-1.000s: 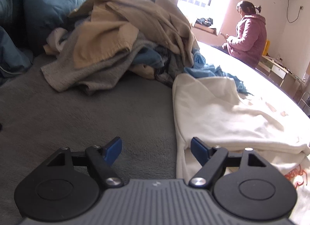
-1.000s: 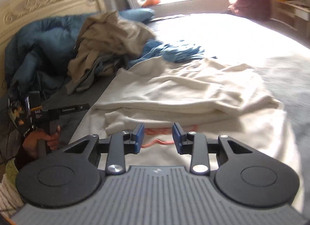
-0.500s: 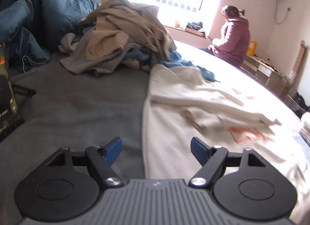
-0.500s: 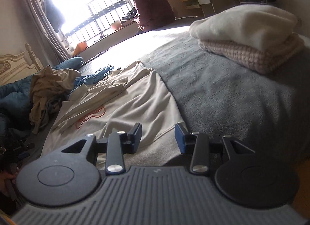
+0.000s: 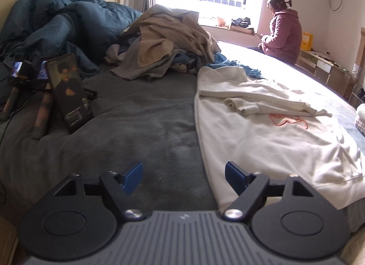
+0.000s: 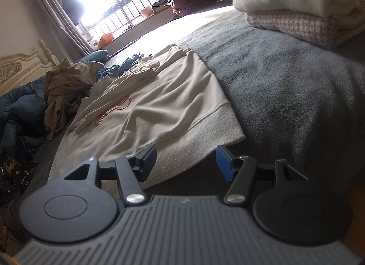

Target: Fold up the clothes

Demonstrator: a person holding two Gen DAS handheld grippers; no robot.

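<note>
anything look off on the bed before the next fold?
Nothing damaged or spilled. The cream sweatshirt lies spread with its sleeves folded in, but its ribbed hem is rumpled and reaches the bed's near edge. A phone on a small tripod stands on the gray blanket, unusual but clear of the garment. Both grippers, left gripper and right gripper, are open.

left wrist: low, faces headboard; right wrist: tilted, near hem; shared: cream sweatshirt (image 5: 262,132) (image 6: 159,105)
</note>
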